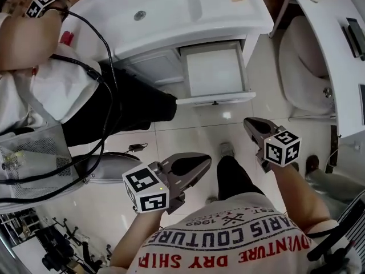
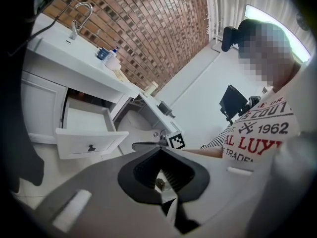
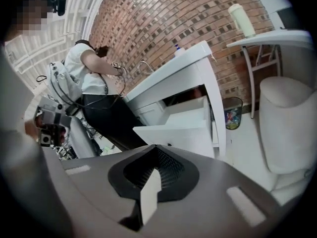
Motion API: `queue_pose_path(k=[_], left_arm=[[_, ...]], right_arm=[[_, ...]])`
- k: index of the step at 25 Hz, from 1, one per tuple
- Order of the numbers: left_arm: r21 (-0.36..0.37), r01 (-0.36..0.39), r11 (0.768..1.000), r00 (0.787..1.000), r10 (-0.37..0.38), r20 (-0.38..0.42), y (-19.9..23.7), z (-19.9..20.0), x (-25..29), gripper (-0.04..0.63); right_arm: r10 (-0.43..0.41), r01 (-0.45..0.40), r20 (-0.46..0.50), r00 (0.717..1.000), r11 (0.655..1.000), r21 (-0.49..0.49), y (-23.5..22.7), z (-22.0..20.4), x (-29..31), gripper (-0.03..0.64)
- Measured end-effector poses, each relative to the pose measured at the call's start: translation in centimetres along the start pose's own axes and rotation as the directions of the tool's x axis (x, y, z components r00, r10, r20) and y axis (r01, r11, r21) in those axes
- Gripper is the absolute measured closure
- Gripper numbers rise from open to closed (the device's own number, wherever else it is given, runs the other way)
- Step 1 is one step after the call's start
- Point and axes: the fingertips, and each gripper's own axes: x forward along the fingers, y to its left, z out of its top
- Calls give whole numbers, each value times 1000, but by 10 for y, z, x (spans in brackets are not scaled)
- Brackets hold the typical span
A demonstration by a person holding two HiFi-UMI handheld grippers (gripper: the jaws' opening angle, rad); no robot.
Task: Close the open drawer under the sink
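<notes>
The white drawer (image 1: 214,73) under the sink (image 1: 142,16) stands pulled out, and its inside looks empty. Its front panel (image 1: 215,99) with a small dark knob faces me. My left gripper (image 1: 205,160) is shut on nothing, low over the floor and short of the drawer front. My right gripper (image 1: 248,124) is also shut on nothing, just below the drawer's right corner. In the left gripper view the drawer (image 2: 88,129) lies ahead to the left of the left gripper (image 2: 161,150). In the right gripper view the drawer (image 3: 181,125) is straight ahead of the right gripper (image 3: 156,148).
Another person (image 1: 85,90) in a white top and black trousers stands at the sink, left of the drawer. A white rounded seat (image 1: 302,67) and a white counter (image 1: 336,44) are at the right. A small bin (image 3: 233,112) sits beside the vanity. My leg (image 1: 234,176) is between the grippers.
</notes>
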Motion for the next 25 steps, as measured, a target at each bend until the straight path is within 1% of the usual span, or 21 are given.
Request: queue_pose_path(k=[3,8,10,15,18,25], left_arm=[[-12,-1,1000,1000,1,-4,10,-1,3,612],[-37,-9,999,1000,9,-19,31,5,14,612],[-43,-6,999,1000,6,-19,37,10,18,612],[-53,4,999,1000,-5,-18,48,21,25,612],[-62,-1,998,1000,0,-29,55,28,26,612],[-67,-14,998,1000,13,-22,72,51,24,612]], right_arm=[[-61,62,-20,998,995,73,-34,-12,20,611],[-114,117,-23,993,979,168,-66,-15,43,611],[-128,130,-22,992,975,180,-74,-11,48,611],[-153,157,-35,988,974,164,-85,0,54,611],[-155,159,-32,987,971,181,-86,4,56,611],[-166,167,-26,986,959,230,-94,26,68,611]])
